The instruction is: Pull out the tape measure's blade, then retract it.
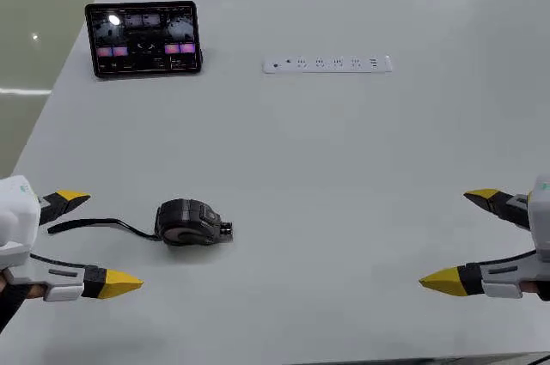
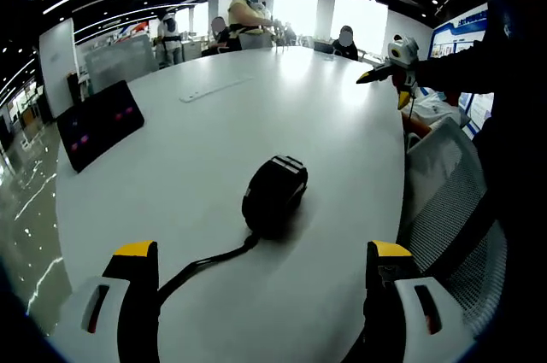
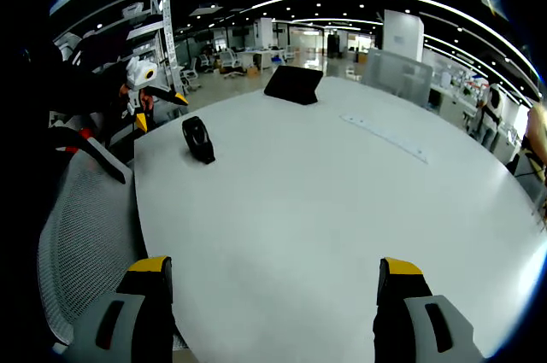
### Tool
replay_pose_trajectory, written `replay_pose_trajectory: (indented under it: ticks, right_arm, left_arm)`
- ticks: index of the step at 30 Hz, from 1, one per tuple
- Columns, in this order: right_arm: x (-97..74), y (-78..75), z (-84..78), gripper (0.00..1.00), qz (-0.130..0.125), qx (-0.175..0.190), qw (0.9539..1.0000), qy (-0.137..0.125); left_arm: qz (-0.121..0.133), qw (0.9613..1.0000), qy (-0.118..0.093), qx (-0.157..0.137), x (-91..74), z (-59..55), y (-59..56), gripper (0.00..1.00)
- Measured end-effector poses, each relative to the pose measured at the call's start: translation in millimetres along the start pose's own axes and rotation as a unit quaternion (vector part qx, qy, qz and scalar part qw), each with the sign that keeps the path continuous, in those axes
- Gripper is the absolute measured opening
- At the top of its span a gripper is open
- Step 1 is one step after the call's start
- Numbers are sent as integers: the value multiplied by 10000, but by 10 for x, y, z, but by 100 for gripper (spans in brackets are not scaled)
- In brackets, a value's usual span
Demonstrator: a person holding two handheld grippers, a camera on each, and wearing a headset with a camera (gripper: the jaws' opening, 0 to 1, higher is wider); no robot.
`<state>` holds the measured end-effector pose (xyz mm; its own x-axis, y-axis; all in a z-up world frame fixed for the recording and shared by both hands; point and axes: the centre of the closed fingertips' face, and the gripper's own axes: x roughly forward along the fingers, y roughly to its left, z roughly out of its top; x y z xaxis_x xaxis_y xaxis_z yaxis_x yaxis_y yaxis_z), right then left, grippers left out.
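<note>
Your tape measure [image 1: 189, 222] sits on the white table [image 1: 344, 176] around 8 o'clock in the head view. Its long axis runs side to side, blade tip pointing to 3 o'clock and strap [image 1: 94, 222] trailing to 9. Your left gripper [image 1: 112, 239] is just off its 9 o'clock with jaws spread wide and empty, and the right gripper [image 1: 445, 238] is way out at 3 o'clock, same deal.

Spans nearly the whole head view as a pale grey table [image 1: 361, 193], bearing a dark tablet [image 1: 143, 38] propped upright at upper left, a white power strip [image 1: 327, 64] lying flat at upper centre, and a black tape measure [image 1: 189, 222] at lower left, its strap [image 1: 90, 225] trailing leftward.
</note>
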<state>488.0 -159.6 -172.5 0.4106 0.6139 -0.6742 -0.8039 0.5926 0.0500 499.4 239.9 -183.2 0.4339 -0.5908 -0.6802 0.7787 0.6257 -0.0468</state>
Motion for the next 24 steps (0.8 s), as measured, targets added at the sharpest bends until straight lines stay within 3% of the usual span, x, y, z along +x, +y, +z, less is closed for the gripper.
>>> replay_pose_trajectory:
  ticks: [3,6,7,18,20,24]
  right_arm:
    - [24,-4,83,99,48,-38,10000,-40]
    - [85,27,136,99,216,-161,9996,6]
    - [102,31,148,99,245,-195,9995,16]
    - [386,90,254,99,448,-458,9977,198]
    - [431,97,339,99,466,-516,9976,73]
    - [537,87,444,99,469,-719,9963,65]
  left_arm:
    - [-116,9996,70,248,23,61,2,99]
    - [-254,9977,362,521,66,45,8,99]
    - [-259,9973,350,595,84,64,16,99]
    - [-668,9910,693,931,319,150,-48,99]
    - [-760,9885,723,1089,368,185,-77,99]
    - [-799,9816,912,1473,476,225,-54,99]
